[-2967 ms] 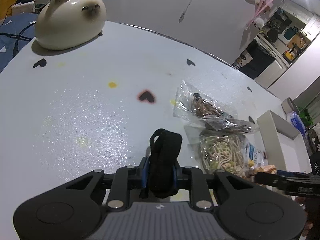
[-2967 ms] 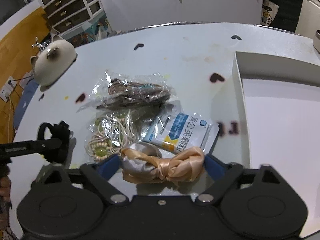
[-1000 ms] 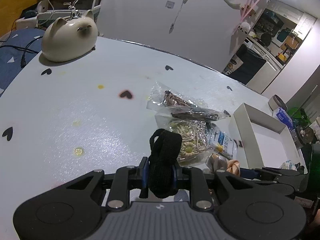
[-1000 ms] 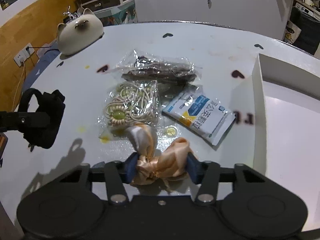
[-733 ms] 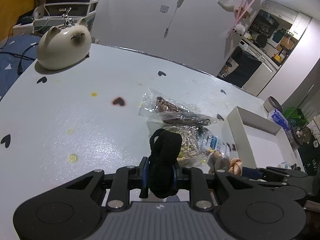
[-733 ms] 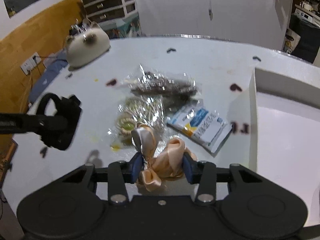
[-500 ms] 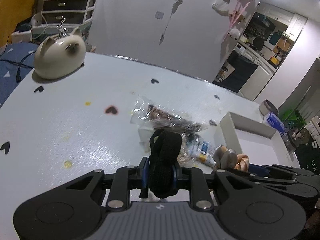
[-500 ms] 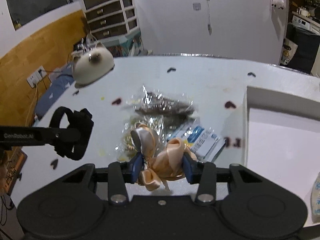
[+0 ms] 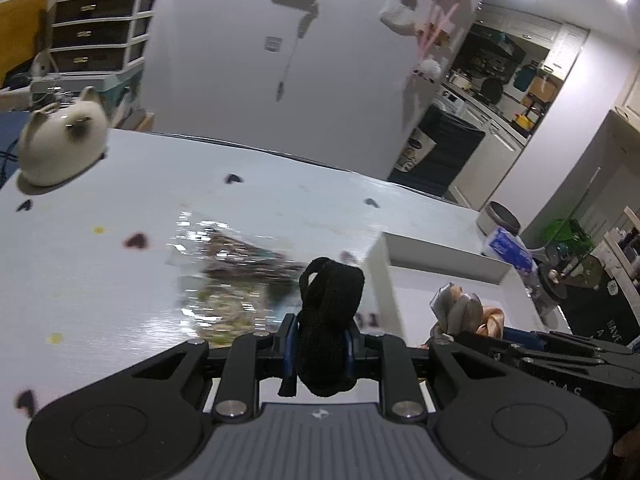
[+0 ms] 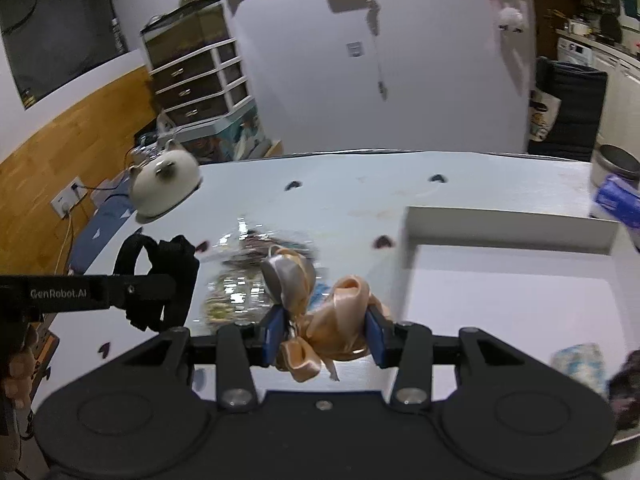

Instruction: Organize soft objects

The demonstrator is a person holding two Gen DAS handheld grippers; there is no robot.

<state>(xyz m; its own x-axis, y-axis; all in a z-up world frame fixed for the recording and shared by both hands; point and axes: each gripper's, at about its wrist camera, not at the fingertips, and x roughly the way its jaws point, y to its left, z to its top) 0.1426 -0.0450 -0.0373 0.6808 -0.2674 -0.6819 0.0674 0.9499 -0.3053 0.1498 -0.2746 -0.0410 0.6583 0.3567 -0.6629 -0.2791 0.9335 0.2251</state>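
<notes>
My left gripper [image 9: 318,344] is shut on a black fabric band [image 9: 330,312], held up above the white table [image 9: 120,280]. The same band [image 10: 156,280] shows at the left of the right wrist view. My right gripper [image 10: 324,330] is shut on a peach satin bow [image 10: 332,316], also lifted off the table; the bow [image 9: 464,312] appears at the right in the left wrist view. A white open box [image 10: 508,292] lies just right of the bow. Both grippers hang near the box's left wall [image 9: 386,280].
Clear plastic packets [image 9: 232,272] with beads and jewellery lie on the table under the grippers. A cream cat-shaped ornament [image 9: 60,144] sits at the far left edge. A blue-and-white cloth [image 10: 580,364] and a dark item lie in the box's near corner. A person's hand [image 10: 16,360] holds the left gripper.
Both grippers have risen and moved right toward the white box, carrying the black band and the bow. The packets on the table now lie lower and further left in both views.
</notes>
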